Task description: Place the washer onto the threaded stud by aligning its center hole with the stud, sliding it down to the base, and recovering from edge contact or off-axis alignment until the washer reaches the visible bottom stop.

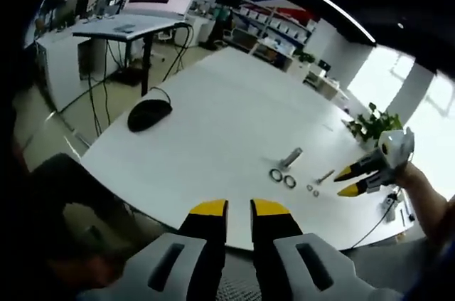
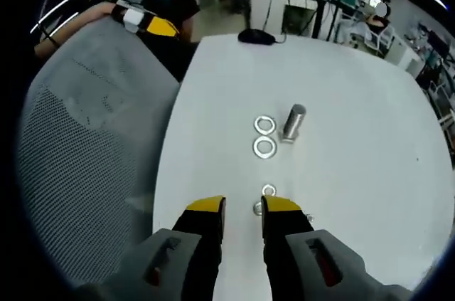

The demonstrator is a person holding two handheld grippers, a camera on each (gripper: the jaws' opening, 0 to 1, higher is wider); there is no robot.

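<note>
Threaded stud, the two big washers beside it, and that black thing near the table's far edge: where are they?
threaded stud (image 2: 293, 122), right gripper view, on its upright shaft.
large washers (image 2: 264, 147), right gripper view, on the nearer ring's metal rim.
black object (image 1: 149, 113), left gripper view, on its domed top.

white table (image 1: 213, 109), mesh chair (image 2: 85, 144), bright windows (image 1: 387, 77)

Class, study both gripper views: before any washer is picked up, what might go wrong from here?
1. Two washers lie close together, flat on the white table; the right gripper might nudge both or fail to lift one.
2. The stud stands right beside them, so an off-line approach could knock it.
3. Small hardware lies near the right gripper and could be scattered.
</note>
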